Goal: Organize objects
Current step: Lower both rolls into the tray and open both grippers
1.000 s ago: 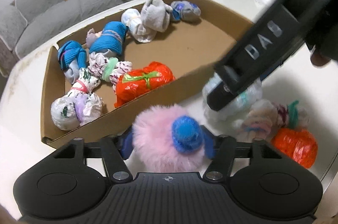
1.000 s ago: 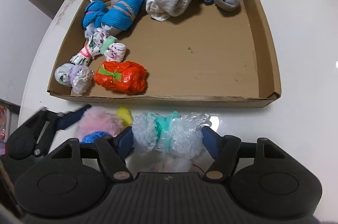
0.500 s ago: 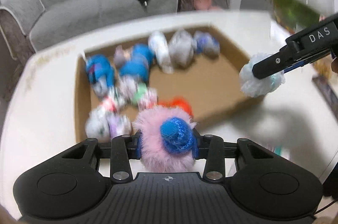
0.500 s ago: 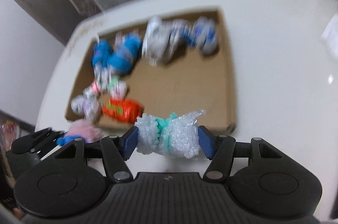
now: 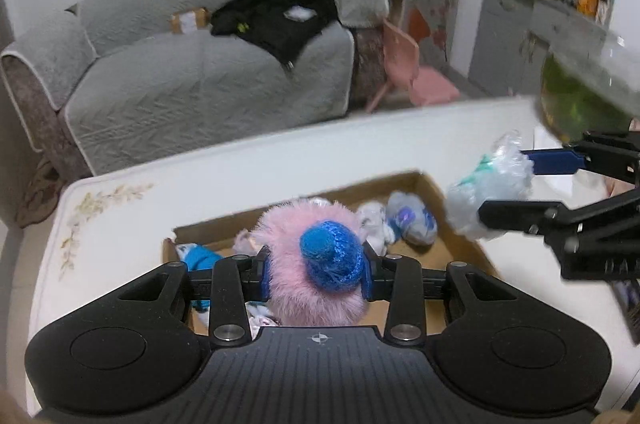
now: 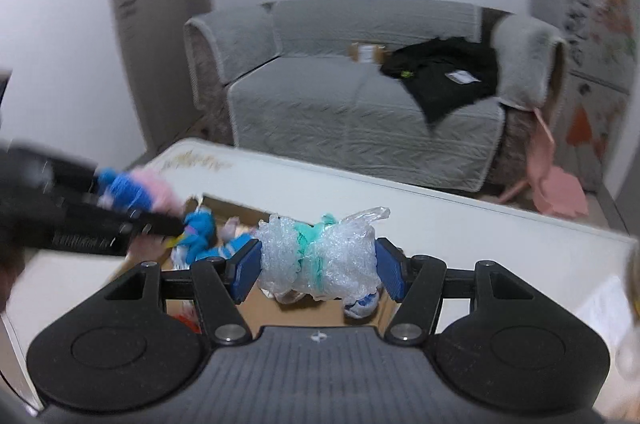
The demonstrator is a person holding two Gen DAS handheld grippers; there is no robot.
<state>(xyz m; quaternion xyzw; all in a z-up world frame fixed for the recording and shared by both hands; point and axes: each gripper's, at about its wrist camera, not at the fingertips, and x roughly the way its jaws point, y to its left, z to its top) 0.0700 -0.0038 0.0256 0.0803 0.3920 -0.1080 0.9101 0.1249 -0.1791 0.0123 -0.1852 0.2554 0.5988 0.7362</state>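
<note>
Two hand-held grippers are hanging above a white surface (image 5: 280,160) with a faint floral print at its corner, a grey quilted sofa (image 6: 360,96) standing behind it. On the surface a shallow brown cardboard tray (image 5: 444,248) is lying, holding rolled sock bundles in blue, white and grey; most of it is hidden behind the held items. The left hand-held gripper (image 5: 316,270) is clamping a fluffy pink pom-pom bundle with a glittery blue knob (image 5: 316,264) between its blue pads, its jaws having just been closing, over the tray's near side. The right hand-held gripper (image 6: 318,266) is gripping a clear bubble-wrap bundle tied with a teal band (image 6: 316,256), pads pressing both ends, above the tray.
</note>
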